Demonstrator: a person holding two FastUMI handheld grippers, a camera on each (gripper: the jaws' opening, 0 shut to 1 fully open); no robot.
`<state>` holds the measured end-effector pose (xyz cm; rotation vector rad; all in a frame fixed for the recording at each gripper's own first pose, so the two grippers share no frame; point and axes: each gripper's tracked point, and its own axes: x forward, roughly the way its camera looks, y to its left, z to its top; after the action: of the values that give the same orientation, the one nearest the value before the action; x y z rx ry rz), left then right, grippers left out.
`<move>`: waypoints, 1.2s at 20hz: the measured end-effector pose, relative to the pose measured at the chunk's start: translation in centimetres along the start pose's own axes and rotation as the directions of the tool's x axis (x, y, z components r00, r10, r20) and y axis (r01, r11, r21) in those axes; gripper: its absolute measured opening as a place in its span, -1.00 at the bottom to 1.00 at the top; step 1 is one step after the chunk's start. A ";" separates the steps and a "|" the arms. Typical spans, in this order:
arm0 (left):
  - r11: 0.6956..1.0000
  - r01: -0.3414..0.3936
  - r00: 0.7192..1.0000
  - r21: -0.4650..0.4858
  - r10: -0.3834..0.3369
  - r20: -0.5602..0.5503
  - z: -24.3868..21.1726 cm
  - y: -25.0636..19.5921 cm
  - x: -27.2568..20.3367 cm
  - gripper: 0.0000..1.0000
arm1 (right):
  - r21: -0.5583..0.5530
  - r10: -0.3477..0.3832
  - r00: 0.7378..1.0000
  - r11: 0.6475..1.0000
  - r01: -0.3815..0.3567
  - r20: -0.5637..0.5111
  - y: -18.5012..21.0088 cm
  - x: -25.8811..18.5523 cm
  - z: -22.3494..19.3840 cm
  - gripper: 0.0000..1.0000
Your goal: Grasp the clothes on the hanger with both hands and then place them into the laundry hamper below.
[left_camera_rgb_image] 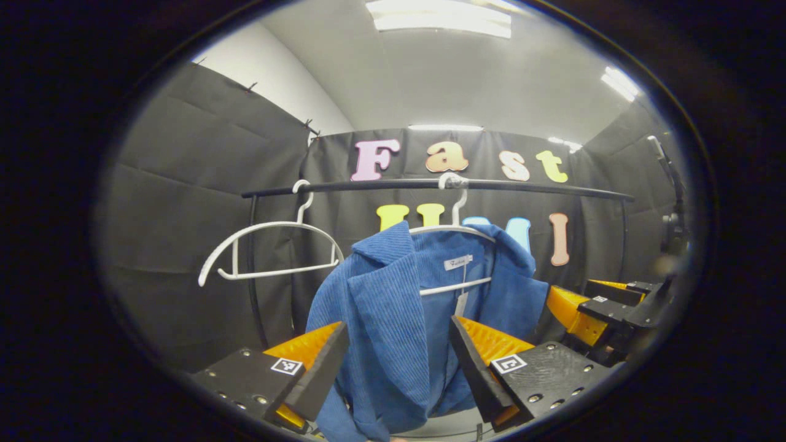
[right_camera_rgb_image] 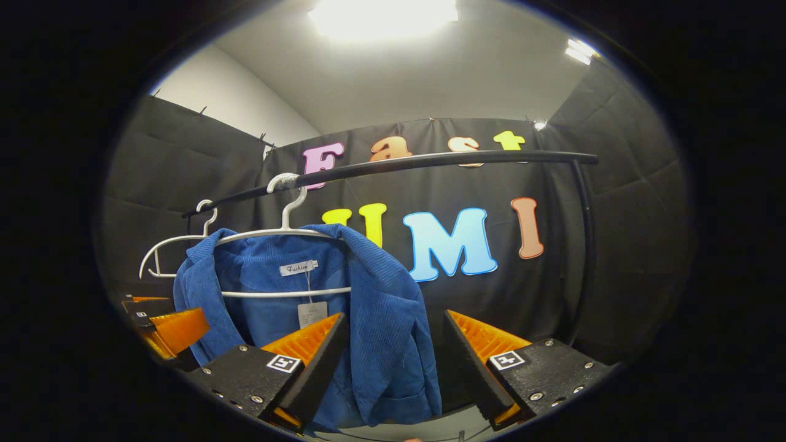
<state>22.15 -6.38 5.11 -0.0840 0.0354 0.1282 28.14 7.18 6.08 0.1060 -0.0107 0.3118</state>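
— Where's your blue corduroy jacket [left_camera_rgb_image: 393, 319]?

— On the white wire hanger [right_camera_rgb_image: 284, 232] under the black rail [right_camera_rgb_image: 430, 161], a white neck label [right_camera_rgb_image: 298, 268] and paper tag [right_camera_rgb_image: 312, 313] inside the collar.

— Your grippers?

— Left gripper [left_camera_rgb_image: 399, 362] and right gripper [right_camera_rgb_image: 396, 356] both gape wide around the jacket's front edges, not pinching.

Left gripper [left_camera_rgb_image: 399, 362]: two wedge-shaped fingers with ribbed inner faces, each mounted on a flat textured block. Round screw heads dot each block. A small square white-and-black marker [left_camera_rgb_image: 287, 366] sits on each block near the finger base.

Right gripper [right_camera_rgb_image: 396, 362]: same build, with ribbed wedges, screwed blocks and square markers [right_camera_rgb_image: 506, 360].
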 end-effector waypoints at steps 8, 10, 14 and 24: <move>0.995 -0.099 0.995 0.012 0.099 -0.010 -1.8 0.5 2.6 1.00 | -0.060 0.049 0.998 0.997 -0.047 0.032 0.9 5.7 -1.6 0.92; 0.992 -0.124 0.992 0.025 0.124 -0.005 -1.9 0.7 3.3 1.00 | -0.057 0.047 0.999 0.997 -0.045 0.028 0.9 6.9 -2.3 0.91; 0.986 -0.162 0.987 0.035 0.162 0.009 -2.6 1.1 4.2 1.00 | -0.042 0.036 0.999 0.998 -0.037 -0.026 0.7 9.0 -4.9 0.92; 0.961 -0.243 0.968 0.132 0.248 -0.025 -5.1 1.9 4.7 0.48 | -0.015 0.058 0.996 0.998 -0.059 -0.073 2.0 11.9 -7.0 0.91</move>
<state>26.38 -4.40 -0.30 0.0468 0.0953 0.3725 38.82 13.43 -0.33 0.0775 0.0556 0.3741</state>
